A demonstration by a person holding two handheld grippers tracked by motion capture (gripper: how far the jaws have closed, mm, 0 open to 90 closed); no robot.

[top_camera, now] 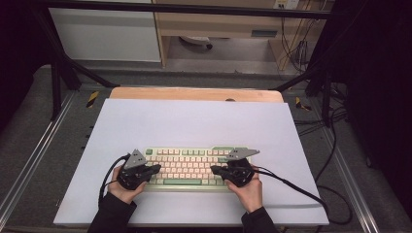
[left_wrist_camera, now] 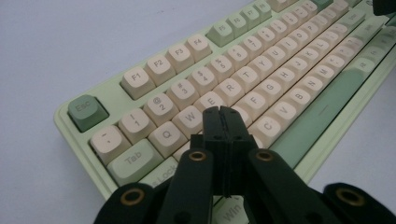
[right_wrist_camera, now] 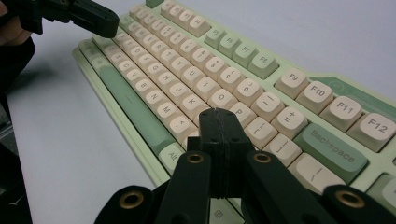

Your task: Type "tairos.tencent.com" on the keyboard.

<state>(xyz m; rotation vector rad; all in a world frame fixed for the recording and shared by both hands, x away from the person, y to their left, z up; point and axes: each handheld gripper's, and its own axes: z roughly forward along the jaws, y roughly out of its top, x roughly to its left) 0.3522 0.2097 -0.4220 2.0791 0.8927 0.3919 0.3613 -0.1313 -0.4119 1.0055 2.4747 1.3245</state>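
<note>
Typing on the keyboard (top_camera: 187,167) with both grippers' fingers pressed together.

The keyboard lies at the near middle of the bench (top_camera: 194,121). The left gripper (left_wrist_camera: 223,112) hovers near D, seemingly not yet pressing; the right gripper (right_wrist_camera: 218,113) sits by L. Next calls for a small, straight dip onto one key.

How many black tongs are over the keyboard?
2. The left black tongs sit over the left end of the green and cream keyboard; the right black tongs sit over its right end.

One keyboard (top_camera: 187,167), one white mat (top_camera: 194,126), two hand-held grippers: left (top_camera: 156,168), right (top_camera: 214,169)
</note>
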